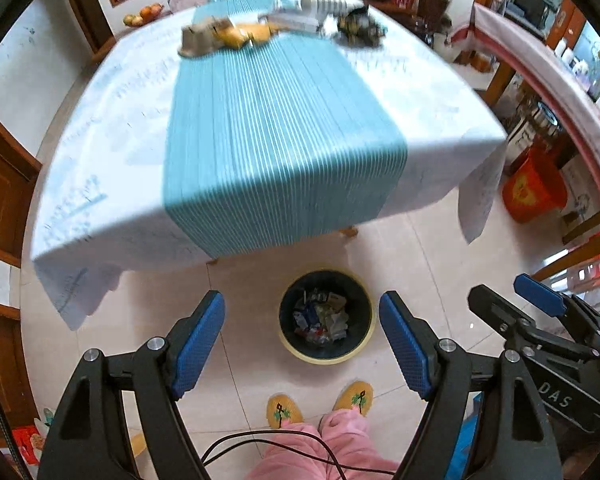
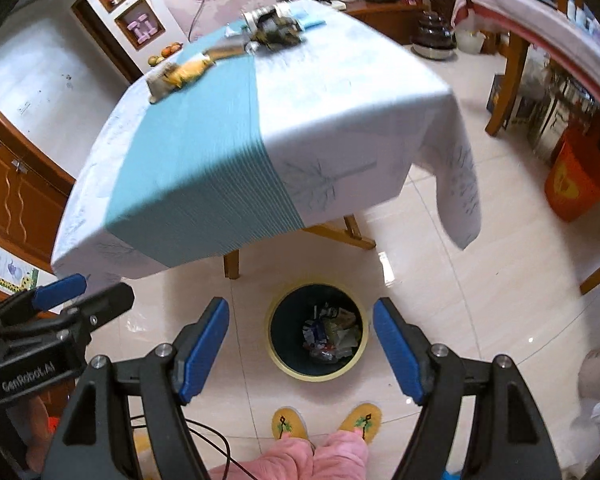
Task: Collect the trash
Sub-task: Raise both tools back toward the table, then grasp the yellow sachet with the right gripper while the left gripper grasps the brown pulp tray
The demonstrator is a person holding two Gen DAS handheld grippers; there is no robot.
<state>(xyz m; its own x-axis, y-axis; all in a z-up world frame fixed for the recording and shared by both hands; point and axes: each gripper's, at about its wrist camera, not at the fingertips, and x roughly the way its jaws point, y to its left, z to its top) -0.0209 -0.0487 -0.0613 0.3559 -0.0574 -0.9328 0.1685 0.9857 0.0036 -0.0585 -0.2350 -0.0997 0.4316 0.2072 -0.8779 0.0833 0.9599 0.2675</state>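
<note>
While both devices are held above the tiled floor, the left gripper (image 1: 302,344) is seen with its blue-padded fingers (image 1: 198,344) spread wide and nothing between them; the right gripper (image 2: 300,350) is likewise released and empty, its fingers (image 2: 204,350) well apart. In the left wrist view the right gripper (image 1: 540,304) appears at the near right, and in the right wrist view the left gripper (image 2: 60,290) appears at the near left. A round bin (image 1: 290,348), dark inside with a pale yellow rim, stands on the floor directly below both grippers, just beyond a pair of yellow slippers (image 1: 284,410) and pink trouser legs. Wrappers and scraps are already held in the bin (image 2: 274,354). Beyond it stands the surface (image 1: 100,120), covered with a white cloth and a teal striped runner (image 1: 276,140). The remaining trash (image 1: 220,34) is gathered at the far end of the runner: brown and yellow crumpled pieces to the left, white and dark items (image 1: 356,24) to the right. The same pile (image 2: 180,74) is blurred in the right wrist view. An orange bucket (image 1: 532,192) stands on the floor at the right.
</note>
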